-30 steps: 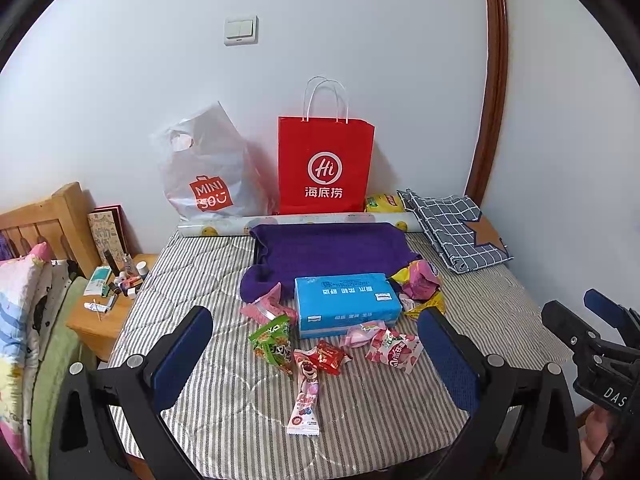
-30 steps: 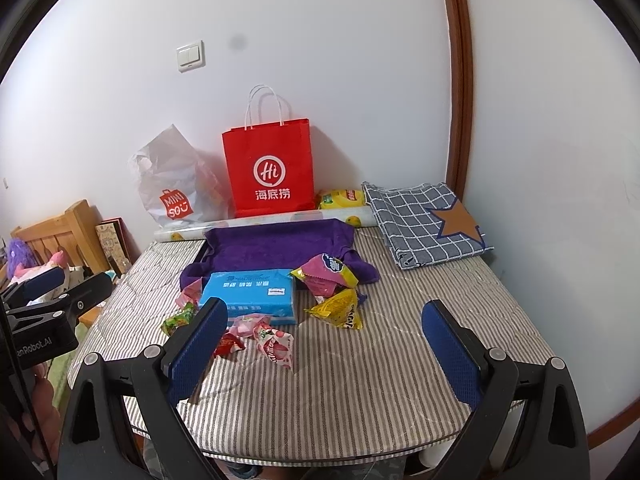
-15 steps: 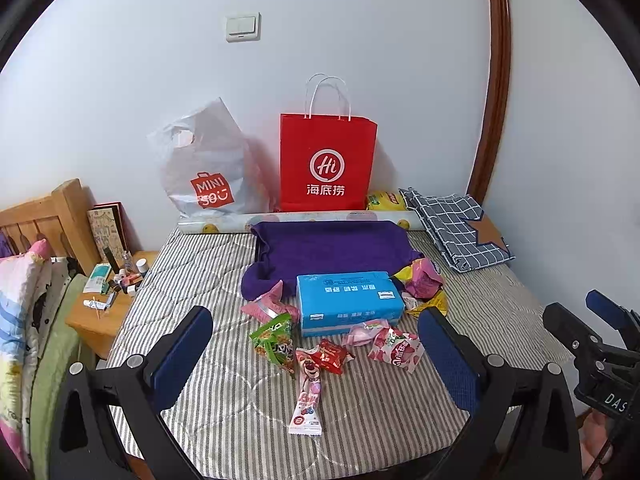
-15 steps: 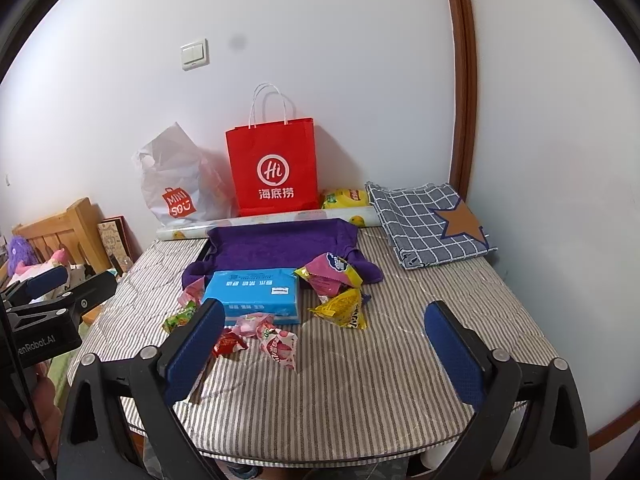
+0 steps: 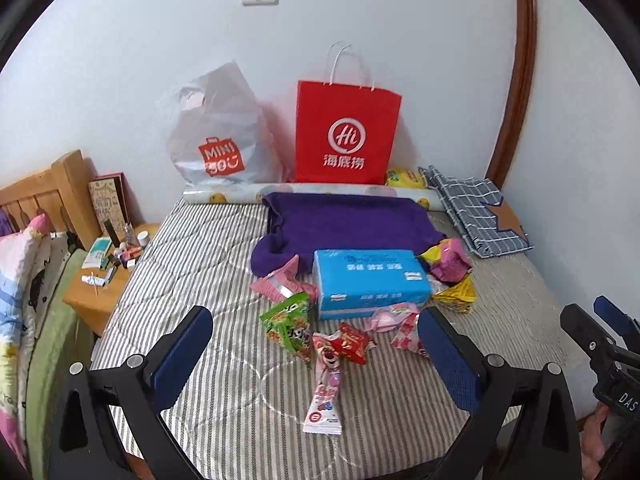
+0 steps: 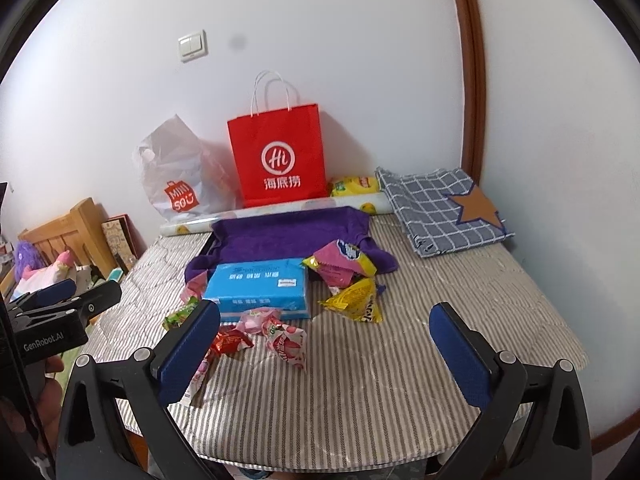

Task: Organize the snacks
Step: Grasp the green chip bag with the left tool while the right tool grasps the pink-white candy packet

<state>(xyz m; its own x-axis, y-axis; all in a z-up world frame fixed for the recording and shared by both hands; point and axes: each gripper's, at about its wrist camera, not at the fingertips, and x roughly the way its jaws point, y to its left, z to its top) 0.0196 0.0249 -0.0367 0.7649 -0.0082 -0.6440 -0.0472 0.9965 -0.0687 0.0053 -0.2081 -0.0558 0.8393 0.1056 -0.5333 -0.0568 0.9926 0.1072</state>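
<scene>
**Operator A:** Report the state of both tools, nearest items first.

**Operator B:** The left gripper (image 5: 316,354) has its fingers spread wide and holds nothing. The right gripper (image 6: 324,346) is likewise wide and empty. Both hover short of the near edge of the bench (image 6: 400,392), probably so the whole spread can be surveyed before a first pick.

**Operator A:** Locate the snacks, using the blue tissue box (image 5: 370,282) as reference.

**Operator B:** Nearest of all, in front of the box, lies the long pink wrapper (image 5: 326,384). Its long axis runs near to far, with the printed end toward the grippers. Just in front of the box sit the red packet (image 5: 354,344), the green packet (image 5: 290,324) toward the box's left corner, and the pink-white packet (image 6: 286,342). The yellow packet (image 6: 356,300) lies right of the box, and the pink-yellow bag (image 6: 340,264) sits behind it.

**Operator A:** And beyond the box?

**Operator B:** The purple cloth (image 5: 348,226) lies behind it, partly under it. Farther back, the red paper bag (image 5: 346,130) stands upright against the wall, its mouth upward. It is a likely container, but that is a judgement.
</scene>
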